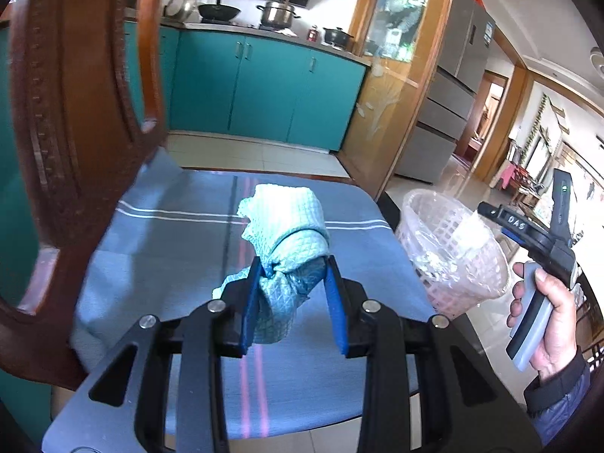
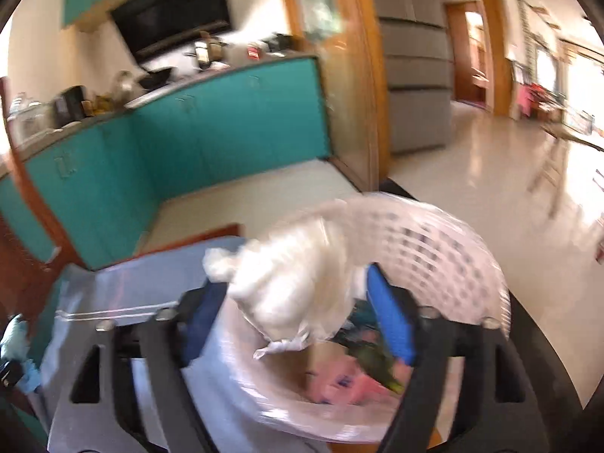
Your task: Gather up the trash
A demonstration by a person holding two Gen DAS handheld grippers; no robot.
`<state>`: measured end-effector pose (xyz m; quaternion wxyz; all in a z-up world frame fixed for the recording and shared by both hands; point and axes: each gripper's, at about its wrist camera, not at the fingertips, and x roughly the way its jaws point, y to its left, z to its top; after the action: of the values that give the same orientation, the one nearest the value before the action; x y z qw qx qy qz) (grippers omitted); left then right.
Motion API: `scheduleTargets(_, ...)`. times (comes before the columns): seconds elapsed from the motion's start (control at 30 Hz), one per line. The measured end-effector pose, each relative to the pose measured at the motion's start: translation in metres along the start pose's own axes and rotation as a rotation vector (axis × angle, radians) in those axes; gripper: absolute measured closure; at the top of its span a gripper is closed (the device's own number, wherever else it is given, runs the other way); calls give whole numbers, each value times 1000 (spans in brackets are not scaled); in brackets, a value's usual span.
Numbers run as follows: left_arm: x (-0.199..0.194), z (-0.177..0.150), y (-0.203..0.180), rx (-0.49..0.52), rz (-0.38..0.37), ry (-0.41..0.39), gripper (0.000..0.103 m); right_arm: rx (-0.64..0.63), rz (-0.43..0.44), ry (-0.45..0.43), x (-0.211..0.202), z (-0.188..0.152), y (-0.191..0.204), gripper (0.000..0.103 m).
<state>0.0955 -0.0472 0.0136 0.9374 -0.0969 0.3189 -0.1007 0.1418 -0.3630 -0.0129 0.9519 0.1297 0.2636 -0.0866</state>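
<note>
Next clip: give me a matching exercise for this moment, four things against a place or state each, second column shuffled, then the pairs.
Things:
1. green cloth
2. white wad
3. basket
4. steel pot

Places or states:
A. on the kitchen counter
B. beside the blue-covered seat, lined with clear plastic
C. clamped in the left hand-held gripper
D. between the open fingers of the right hand-held gripper, over the basket

Pairs: 1-C, 2-D, 3-B, 4-A
</note>
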Motion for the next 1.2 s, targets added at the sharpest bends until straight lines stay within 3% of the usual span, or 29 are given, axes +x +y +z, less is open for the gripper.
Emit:
scheduleTargets(0.03, 3, 1, -5, -4, -23, 8, 70, 37, -11, -29, -8, 1, -10, 8)
scheduleTargets(0.13, 18, 6, -34, 26, -70, 18, 70, 182, 19, -116, -30, 1, -41, 3)
scheduleTargets(0.23, 34, 11, -70, 72, -121, 36, 70, 302, 59, -115, -33, 3, -71, 3)
scheduleTargets(0.43, 82, 44, -178, 213, -259, 73, 68, 413, 79, -120, -42, 8, -109, 3)
scheduleTargets(0.47, 91, 54, -198, 223, -287, 78, 62, 427, 85, -129, -45, 8, -113, 3)
scheduleTargets(0.5, 98, 61, -210, 227, -304, 82, 50, 438, 88, -139, -48, 9, -116, 3)
scheduleTargets(0.57, 114, 73, -232, 233, -301, 93, 3, 452, 89, -153, -50, 12, -124, 3)
scheduleTargets(0.6, 117, 76, -237, 235, -269, 76, 3, 454, 87, -157, -51, 14, -125, 3)
scheduleTargets(0.7, 115, 78, -229, 213, -213, 61, 3, 439, 101, -153, -52, 16, -125, 3)
scheduleTargets(0.87, 85, 64, -176, 226, -111, 56, 3, 383, 133, -153, -53, 16, -112, 3)
scheduleTargets(0.93, 70, 59, -153, 223, -66, 44, 3, 318, 148, -134, -52, 15, -95, 3)
scheduleTargets(1.07, 33, 41, -90, 127, 38, -1, 3, 160, 134, -89, -51, 8, -45, 3)
scheduleTargets(1.2, 8, 26, -38, 46, 144, -32, 3, 8, 192, -33, -52, -8, 17, 3)
